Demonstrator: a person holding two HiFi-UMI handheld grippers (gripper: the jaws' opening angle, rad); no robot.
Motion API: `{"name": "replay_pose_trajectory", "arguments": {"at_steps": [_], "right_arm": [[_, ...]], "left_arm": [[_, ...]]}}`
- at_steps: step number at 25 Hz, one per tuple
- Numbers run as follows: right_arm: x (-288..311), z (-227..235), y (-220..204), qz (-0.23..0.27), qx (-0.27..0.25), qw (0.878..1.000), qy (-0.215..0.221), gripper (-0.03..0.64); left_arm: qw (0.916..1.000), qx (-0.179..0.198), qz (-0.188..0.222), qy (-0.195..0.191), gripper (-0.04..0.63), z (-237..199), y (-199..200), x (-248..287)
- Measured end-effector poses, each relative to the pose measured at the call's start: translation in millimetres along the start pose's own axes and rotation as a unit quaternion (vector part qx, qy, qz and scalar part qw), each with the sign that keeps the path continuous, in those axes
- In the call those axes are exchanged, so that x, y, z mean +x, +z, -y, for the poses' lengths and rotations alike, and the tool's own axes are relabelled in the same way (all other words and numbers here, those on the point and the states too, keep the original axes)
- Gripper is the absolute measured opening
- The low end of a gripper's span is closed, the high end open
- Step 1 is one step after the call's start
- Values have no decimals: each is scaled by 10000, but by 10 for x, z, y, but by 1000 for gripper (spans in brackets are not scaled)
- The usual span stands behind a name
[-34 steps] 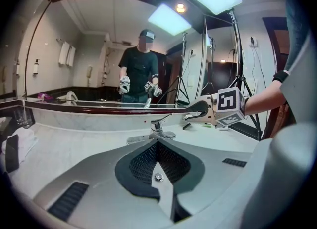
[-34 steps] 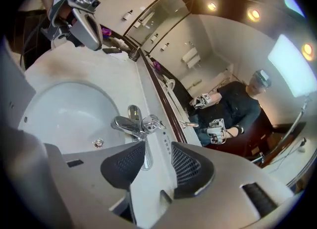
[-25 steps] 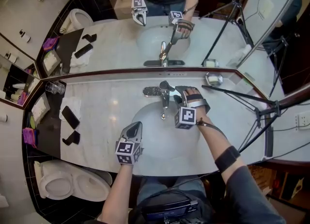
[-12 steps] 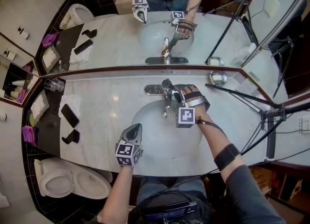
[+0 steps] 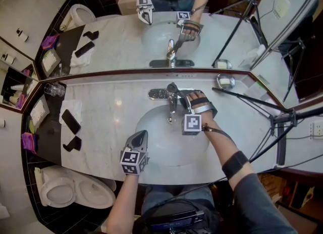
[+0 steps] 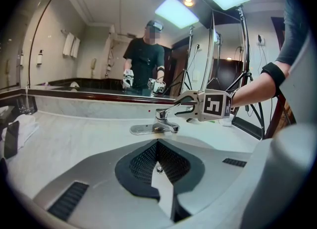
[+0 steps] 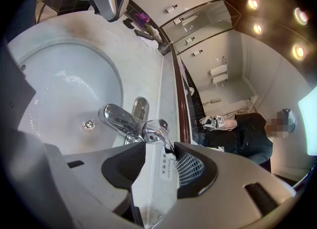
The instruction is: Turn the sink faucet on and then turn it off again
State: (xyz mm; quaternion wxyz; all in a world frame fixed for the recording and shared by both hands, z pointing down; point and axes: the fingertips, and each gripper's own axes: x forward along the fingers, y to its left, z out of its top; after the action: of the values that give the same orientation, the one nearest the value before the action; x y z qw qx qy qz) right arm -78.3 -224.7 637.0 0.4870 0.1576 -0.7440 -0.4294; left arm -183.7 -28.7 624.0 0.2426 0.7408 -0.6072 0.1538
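Observation:
The chrome faucet (image 5: 171, 99) stands at the back of the white sink (image 5: 151, 147), and I see no stream from its spout (image 7: 116, 116). My right gripper (image 5: 182, 98) reaches it from the right. Its jaws have just been closing and now straddle the thin lever (image 7: 162, 135), which carries a small white label. The lever tip lies against the right pad and a gap shows on the other side, so the jaws stand open. My left gripper (image 5: 140, 138) is shut and empty, hovering over the basin's front. From there it faces the faucet (image 6: 166, 123) and the right gripper (image 6: 182, 106).
A mirror runs along the counter's back edge. Two dark phones (image 5: 70, 121) and a glass (image 5: 52, 90) lie on the left of the marble counter (image 5: 111, 122). A metal soap dish (image 5: 223, 82) and tripod legs (image 5: 252, 102) are at the right. A toilet (image 5: 75, 190) sits lower left.
The right gripper has rolled a little at the faucet and its jaws have narrowed around the lever. The left gripper has stayed where it was.

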Motion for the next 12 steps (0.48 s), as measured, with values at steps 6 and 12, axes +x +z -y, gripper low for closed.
{"name": "replay_pose_trajectory", "arguments": {"at_steps": [6, 12], "right_arm": [[15, -222, -78, -63, -31, 9998, 163, 181], [4, -429, -142, -98, 91, 9997, 210, 184]], "left_arm": [[10000, -35, -13, -12, -6, 3, -10, 15], [10000, -28, -35, -22, -6, 24, -30, 38]]}}
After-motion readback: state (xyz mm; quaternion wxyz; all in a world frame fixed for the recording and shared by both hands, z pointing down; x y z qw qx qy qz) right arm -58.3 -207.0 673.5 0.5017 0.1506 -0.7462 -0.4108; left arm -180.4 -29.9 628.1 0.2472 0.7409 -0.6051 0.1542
